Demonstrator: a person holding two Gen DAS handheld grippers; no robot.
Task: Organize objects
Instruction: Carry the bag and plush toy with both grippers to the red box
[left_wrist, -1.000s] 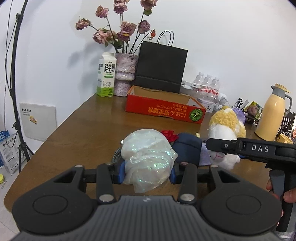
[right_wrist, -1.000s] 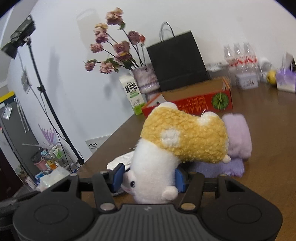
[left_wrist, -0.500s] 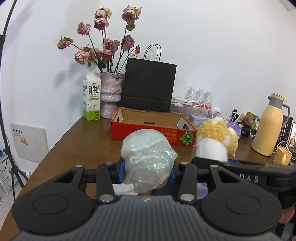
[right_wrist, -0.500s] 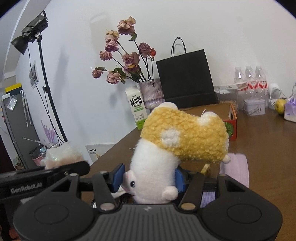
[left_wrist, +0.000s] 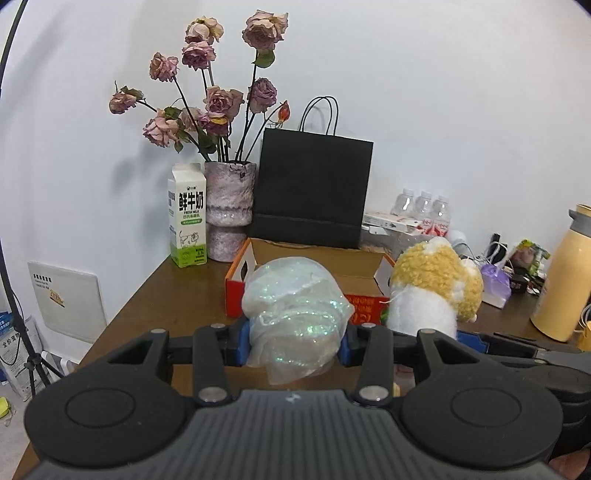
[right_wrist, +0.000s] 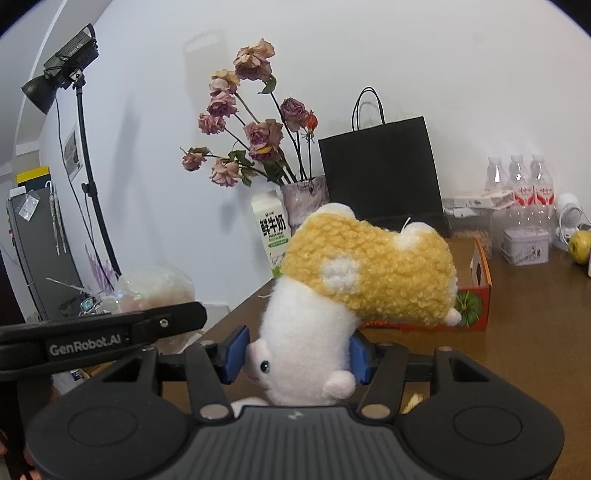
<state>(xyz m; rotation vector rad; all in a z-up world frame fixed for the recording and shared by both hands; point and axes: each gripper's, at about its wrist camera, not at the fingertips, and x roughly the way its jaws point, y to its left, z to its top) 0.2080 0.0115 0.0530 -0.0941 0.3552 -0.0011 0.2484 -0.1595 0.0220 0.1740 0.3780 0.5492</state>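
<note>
My left gripper (left_wrist: 293, 345) is shut on a shimmery translucent bundle (left_wrist: 295, 314) and holds it above the table, in front of the red cardboard box (left_wrist: 236, 284). My right gripper (right_wrist: 297, 354) is shut on a white and yellow plush toy (right_wrist: 354, 280), held head down above the table. The plush also shows in the left wrist view (left_wrist: 432, 288), to the right of the bundle. The bundle (right_wrist: 155, 288) and the left gripper's side show at the left of the right wrist view. The open box (right_wrist: 476, 291) lies just beyond the plush.
Behind the box stand a black paper bag (left_wrist: 310, 188), a vase of dried roses (left_wrist: 229, 206) and a milk carton (left_wrist: 186, 218). Water bottles (left_wrist: 424, 210) and a yellow thermos (left_wrist: 565, 277) stand at the right. The brown table (right_wrist: 535, 332) ends at the left wall.
Both grippers have risen and moved toward the red box with their loads. The items that lay on the table below have dropped out of view.
</note>
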